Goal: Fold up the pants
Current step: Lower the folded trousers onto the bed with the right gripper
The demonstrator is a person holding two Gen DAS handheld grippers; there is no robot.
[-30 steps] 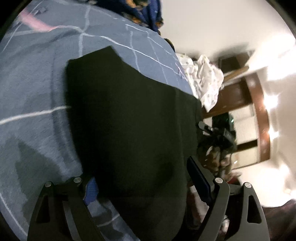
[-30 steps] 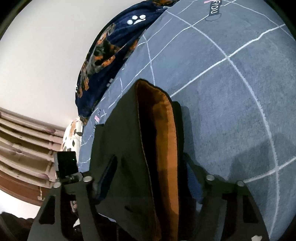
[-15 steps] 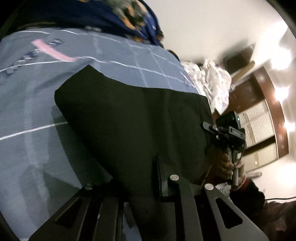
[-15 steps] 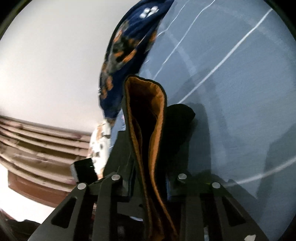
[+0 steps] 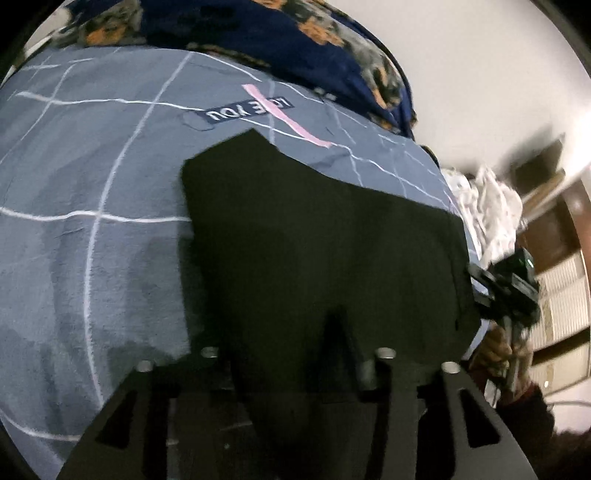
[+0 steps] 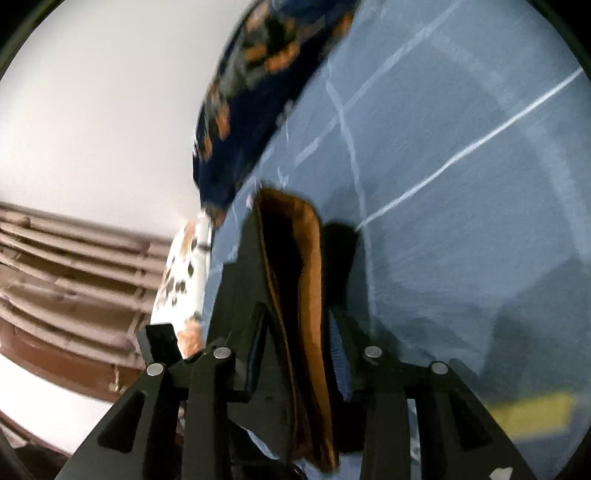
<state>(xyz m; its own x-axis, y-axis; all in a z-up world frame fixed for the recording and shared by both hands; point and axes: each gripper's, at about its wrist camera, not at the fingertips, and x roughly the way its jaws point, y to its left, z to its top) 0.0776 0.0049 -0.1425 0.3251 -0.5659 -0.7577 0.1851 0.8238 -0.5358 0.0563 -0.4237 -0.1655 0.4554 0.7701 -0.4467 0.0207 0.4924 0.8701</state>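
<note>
While both the left gripper and right gripper, jaws opening, have the black pants between them on the blue bedspread, we should keep the edges lined up.

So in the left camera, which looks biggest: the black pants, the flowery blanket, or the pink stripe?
1. Pants, though they are nearest the camera.
2. Blanket, farther off.
3. Pink stripe.
</note>
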